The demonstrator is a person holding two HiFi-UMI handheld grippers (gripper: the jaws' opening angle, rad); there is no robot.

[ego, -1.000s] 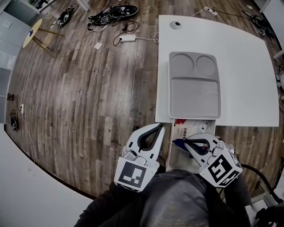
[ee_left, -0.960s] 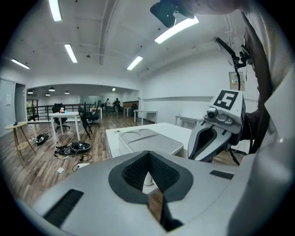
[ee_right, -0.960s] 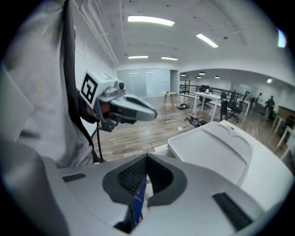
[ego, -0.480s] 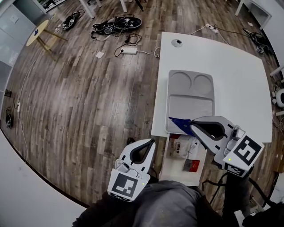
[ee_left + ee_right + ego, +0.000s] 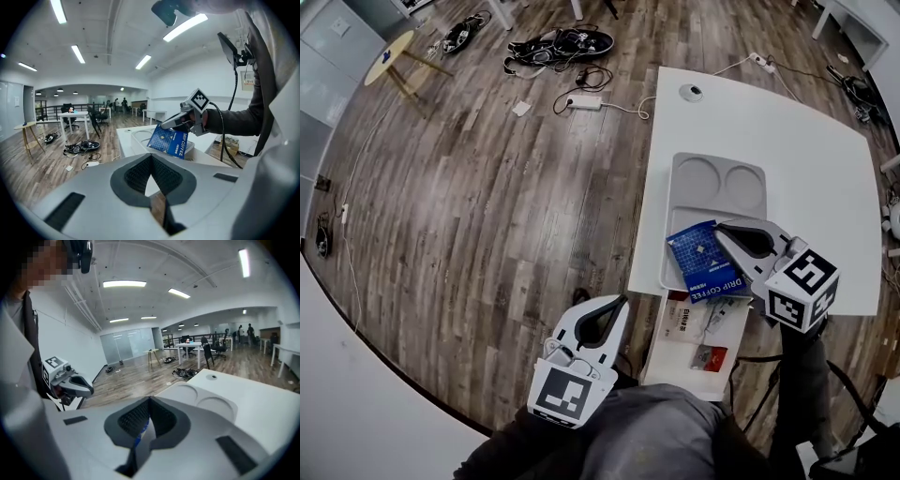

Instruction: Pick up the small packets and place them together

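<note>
One blue packet [image 5: 703, 261] hangs pinched in the closed jaws of the right gripper [image 5: 721, 229], over the tray [image 5: 712, 178] at the near edge of the bench [image 5: 806, 141]. It is best lowered flat before release. The left gripper [image 5: 614, 302] is closed and empty.

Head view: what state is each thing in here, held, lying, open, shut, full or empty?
right gripper: shut on the blue drip coffee packet.
blue drip coffee packet: held tilted over the grey tray.
left gripper: shut, nothing in it.
grey tray: both round wells empty.
white packet: lying flat on the low white surface.
red packet: lying flat on the same surface.
</note>
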